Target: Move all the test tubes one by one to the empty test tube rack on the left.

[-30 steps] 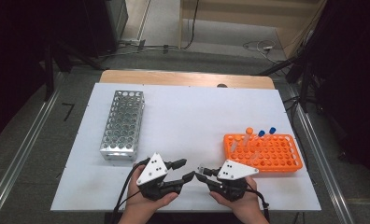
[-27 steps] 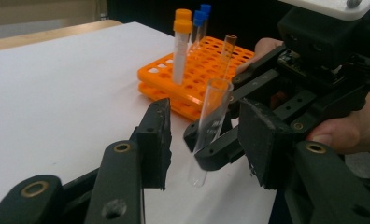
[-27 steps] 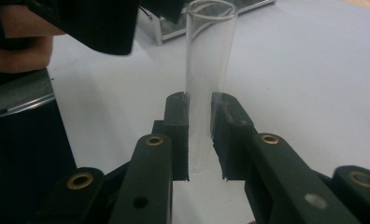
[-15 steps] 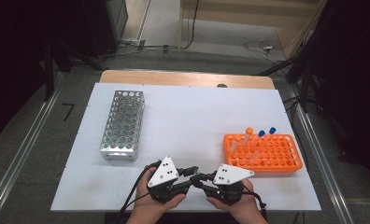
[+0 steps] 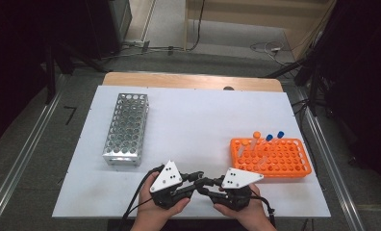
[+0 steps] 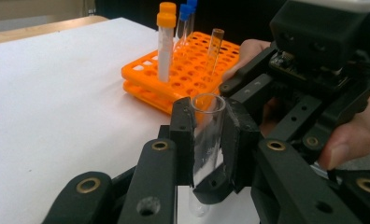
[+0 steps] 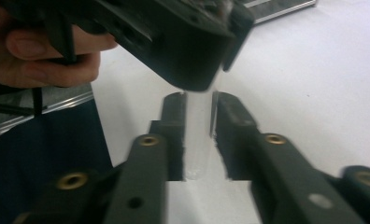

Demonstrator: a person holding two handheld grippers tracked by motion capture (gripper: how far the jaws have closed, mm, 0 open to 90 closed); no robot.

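Right now both grippers are meeting tip to tip at the near edge of the white table, each held in one of the person's hands. The left gripper is sitting clamped on a clear glass tube: in the left gripper view its two black jaws are pressing on the tube's sides, and the tube is standing nearly upright between them, open mouth up, its rounded bottom showing below the pads. Those jaws have just been closing onto it. The right gripper is reaching in from the other side, and in the right gripper view its jaws are flanking the same tube with a thin gap showing on either side. They have just been opening a little, so they are standing slightly apart and not pressing on the glass. In that view the left gripper's body is looming just above the tube.

Off to the right, the orange rack is lying flat on the table, well apart from the grippers. It is carrying a few capped tubes at its far left corner: one with an orange cap and two with blue caps, plus a bare tube nearby. On the left half of the table, a metal rack is standing with its holes facing up.
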